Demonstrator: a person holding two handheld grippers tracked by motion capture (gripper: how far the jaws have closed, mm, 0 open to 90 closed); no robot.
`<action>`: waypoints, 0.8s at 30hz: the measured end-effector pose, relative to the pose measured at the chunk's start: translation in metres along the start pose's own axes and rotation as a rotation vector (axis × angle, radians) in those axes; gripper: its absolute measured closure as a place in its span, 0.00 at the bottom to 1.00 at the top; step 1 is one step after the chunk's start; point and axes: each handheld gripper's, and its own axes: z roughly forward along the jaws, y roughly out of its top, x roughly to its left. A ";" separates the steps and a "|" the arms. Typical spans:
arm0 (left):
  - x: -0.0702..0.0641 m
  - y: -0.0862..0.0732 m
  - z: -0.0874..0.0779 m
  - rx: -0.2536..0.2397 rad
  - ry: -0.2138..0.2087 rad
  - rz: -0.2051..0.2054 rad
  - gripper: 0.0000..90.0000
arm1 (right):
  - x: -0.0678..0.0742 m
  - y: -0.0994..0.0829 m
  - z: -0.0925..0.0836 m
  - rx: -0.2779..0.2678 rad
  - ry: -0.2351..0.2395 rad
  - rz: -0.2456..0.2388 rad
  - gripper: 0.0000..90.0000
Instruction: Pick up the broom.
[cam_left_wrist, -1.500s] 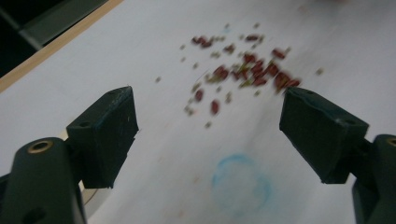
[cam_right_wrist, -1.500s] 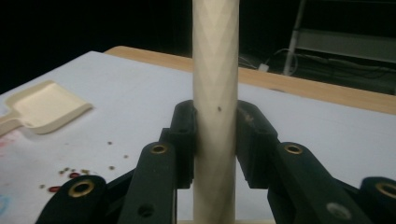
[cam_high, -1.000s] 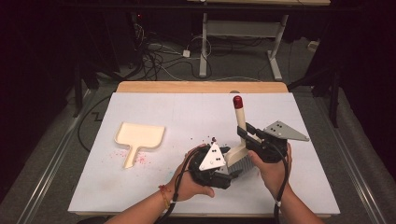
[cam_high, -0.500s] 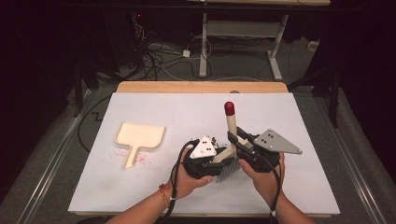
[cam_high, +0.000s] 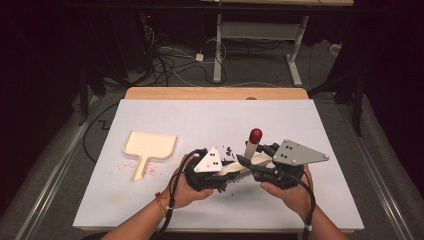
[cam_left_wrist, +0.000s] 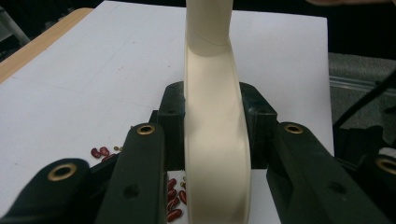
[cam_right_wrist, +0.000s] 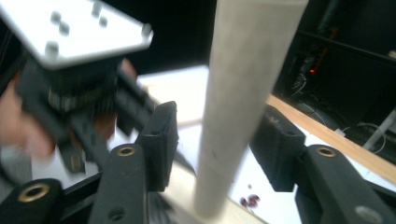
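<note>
Grippers meet over a cream hand brush (cam_high: 246, 167) near the front middle of the white table (cam_high: 165, 107). The left gripper (cam_high: 220, 175), held in the person's left hand (cam_high: 187, 187), is clenched on the brush's flat head; in the left gripper view its pads press both sides of the broad cream back (cam_left_wrist: 215, 149), having just closed onto it. The right gripper (cam_high: 250, 167), in the right hand (cam_high: 292, 192), sits just beside the left one with its jaws around the brush's round handle; in the right gripper view the pale handle (cam_right_wrist: 243, 93) stands between the pads (cam_right_wrist: 161, 140) with a gap on each side, so this grip is loosened, the jaws having just been opening. In the high view the handle rises tilted from between the two grippers and ends in a red knob (cam_high: 255, 135). Dark bristles show under the brush head. Red beans (cam_left_wrist: 175, 200) lie on the table beneath the left gripper, and a few more (cam_high: 229, 149) sit just beyond the two grippers. Farther left, well apart from the hands, a cream dustpan (cam_high: 149, 147) lies flat with its short handle pointing toward the person, and small red specks (cam_high: 150, 171) are scattered around that handle. A wooden strip (cam_high: 215, 93) edges the far side of the table.
</note>
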 end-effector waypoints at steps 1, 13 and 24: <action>0.001 -0.001 -0.002 0.005 -0.009 0.008 0.73 | 0.000 0.000 0.000 0.000 0.000 0.000 0.58; 0.000 -0.021 -0.018 0.053 -0.132 0.083 0.73 | -0.007 -0.037 0.020 0.294 0.281 -0.143 0.51; 0.000 -0.021 -0.021 0.080 -0.187 0.134 0.67 | 0.004 -0.046 0.041 0.328 0.466 -0.185 0.74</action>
